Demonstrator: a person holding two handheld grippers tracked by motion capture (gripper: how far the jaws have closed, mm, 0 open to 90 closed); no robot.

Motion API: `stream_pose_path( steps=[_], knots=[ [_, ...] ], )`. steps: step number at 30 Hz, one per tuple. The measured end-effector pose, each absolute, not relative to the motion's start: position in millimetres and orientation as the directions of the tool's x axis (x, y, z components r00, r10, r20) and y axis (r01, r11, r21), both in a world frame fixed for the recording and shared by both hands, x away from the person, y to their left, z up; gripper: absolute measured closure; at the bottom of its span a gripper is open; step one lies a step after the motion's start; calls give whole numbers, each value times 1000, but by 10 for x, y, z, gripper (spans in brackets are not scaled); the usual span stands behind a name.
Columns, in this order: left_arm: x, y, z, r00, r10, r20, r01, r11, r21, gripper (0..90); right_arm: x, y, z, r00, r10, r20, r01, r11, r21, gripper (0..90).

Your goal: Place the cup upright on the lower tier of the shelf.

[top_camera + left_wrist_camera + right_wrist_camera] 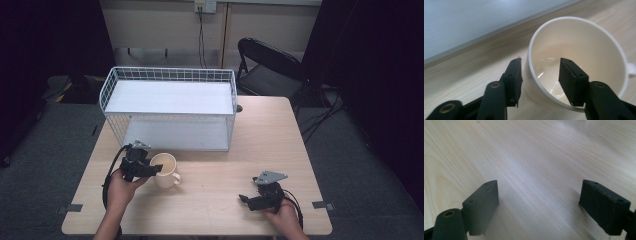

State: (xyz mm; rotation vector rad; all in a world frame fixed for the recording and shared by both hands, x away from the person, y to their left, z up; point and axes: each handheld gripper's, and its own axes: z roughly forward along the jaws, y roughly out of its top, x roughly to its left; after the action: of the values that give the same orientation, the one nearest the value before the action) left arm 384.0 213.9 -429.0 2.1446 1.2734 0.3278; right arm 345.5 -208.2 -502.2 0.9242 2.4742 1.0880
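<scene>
The left gripper straddles the near wall of the cream mug: one finger outside, just beside the wall, the other inside, with gaps visible. The right gripper rests wide open over the bare wooden table, well apart from the mug. Beyond stands the white wire rack.

We see a light wooden table on grey carpet. Beyond its far edge stands a black folding chair against a beige wall, where a cable hangs from a socket. Dark curtains close both sides.
</scene>
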Motion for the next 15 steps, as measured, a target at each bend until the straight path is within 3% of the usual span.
stream_pose_path(
  steps=[6, 13, 15],
  knots=[
    [3875, 2111, -4328, 483, 869, -105, 726, -331, 602, 767, 3454, -2082, -5022, -754, 656, -2, 442, 511, 737, 150],
    [3884, 2105, -4376, 466, 882, -76, 738, -339, 583, 812, 3454, -2082, -5022, -754, 656, -2, 442, 511, 737, 150],
    [3880, 2153, -4376, 461, 881, -106, 745, -320, 586, 823, 3455, -2082, -5022, -755, 656, -2, 442, 511, 738, 150]
  ],
)
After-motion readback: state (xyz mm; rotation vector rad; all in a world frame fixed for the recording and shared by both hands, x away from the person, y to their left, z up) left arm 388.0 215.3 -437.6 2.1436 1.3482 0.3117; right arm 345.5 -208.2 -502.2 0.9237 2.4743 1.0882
